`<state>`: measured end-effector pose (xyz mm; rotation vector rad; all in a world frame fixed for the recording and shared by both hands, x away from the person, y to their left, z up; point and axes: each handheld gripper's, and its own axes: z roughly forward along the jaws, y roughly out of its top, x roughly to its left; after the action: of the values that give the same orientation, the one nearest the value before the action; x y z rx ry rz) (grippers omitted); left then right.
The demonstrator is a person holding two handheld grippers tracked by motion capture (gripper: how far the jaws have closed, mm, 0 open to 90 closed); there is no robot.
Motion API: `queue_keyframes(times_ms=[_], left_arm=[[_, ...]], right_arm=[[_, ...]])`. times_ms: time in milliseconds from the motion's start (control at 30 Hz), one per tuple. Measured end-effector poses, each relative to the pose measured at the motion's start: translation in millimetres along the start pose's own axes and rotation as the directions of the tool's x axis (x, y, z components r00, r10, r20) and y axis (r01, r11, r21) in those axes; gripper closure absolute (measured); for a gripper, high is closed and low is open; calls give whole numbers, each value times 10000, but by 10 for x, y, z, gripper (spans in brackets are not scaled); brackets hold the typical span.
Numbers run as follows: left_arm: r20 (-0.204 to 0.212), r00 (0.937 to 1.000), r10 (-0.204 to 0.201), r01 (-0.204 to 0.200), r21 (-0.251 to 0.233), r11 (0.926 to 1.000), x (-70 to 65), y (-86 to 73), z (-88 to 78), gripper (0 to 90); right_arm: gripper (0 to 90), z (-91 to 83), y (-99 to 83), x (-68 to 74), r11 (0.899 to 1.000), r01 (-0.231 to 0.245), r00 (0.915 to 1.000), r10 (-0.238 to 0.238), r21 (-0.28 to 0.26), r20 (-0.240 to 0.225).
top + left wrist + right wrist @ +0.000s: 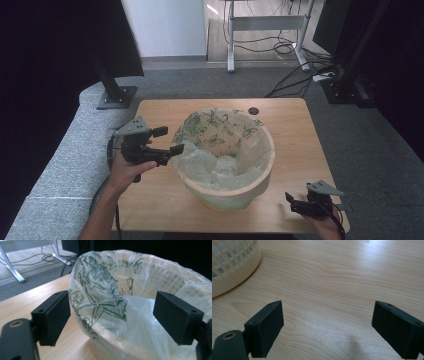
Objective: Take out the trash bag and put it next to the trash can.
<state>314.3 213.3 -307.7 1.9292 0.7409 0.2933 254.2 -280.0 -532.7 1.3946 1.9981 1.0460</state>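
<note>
A cream latticed basket (260, 175) stands in the middle of the wooden table (300, 130). It is lined with a clear plastic bag (220, 135) printed with green butterflies and flowers. My left gripper (169, 140) hovers at the basket's left rim, held in a hand, jaws wide apart. In the left gripper view a printed fold of the bag (100, 282) rises over the rim (107, 336) just beyond my left gripper (112, 317), and neither pad touches it. My right gripper (295, 204) rests low at the table's front right corner, open and empty over bare wood (337, 277), with the basket's (232, 265) wall to its left.
A small round cable hole (253, 110) sits near the table's far edge. A black stand base (117, 95) is on the floor at the back left. A white desk frame (267, 22) and loose cables (295, 82) lie beyond the table. A grey padded edge (60, 160) runs along the left.
</note>
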Motion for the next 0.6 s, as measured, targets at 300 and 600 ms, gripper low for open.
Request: queue_keyframes(times_ms=[300, 600], left_arm=[[-82, 9999, -88, 88, -38, 10000, 21, -91, 127, 634], [84, 9998, -189, 190, -116, 9998, 17, 22, 101, 900]], right_arm=[[115, -9, 9, -20, 9999, -136, 9998, 137, -32, 135], [140, -131, 149, -46, 9982, -178, 9992, 157, -580, -370]])
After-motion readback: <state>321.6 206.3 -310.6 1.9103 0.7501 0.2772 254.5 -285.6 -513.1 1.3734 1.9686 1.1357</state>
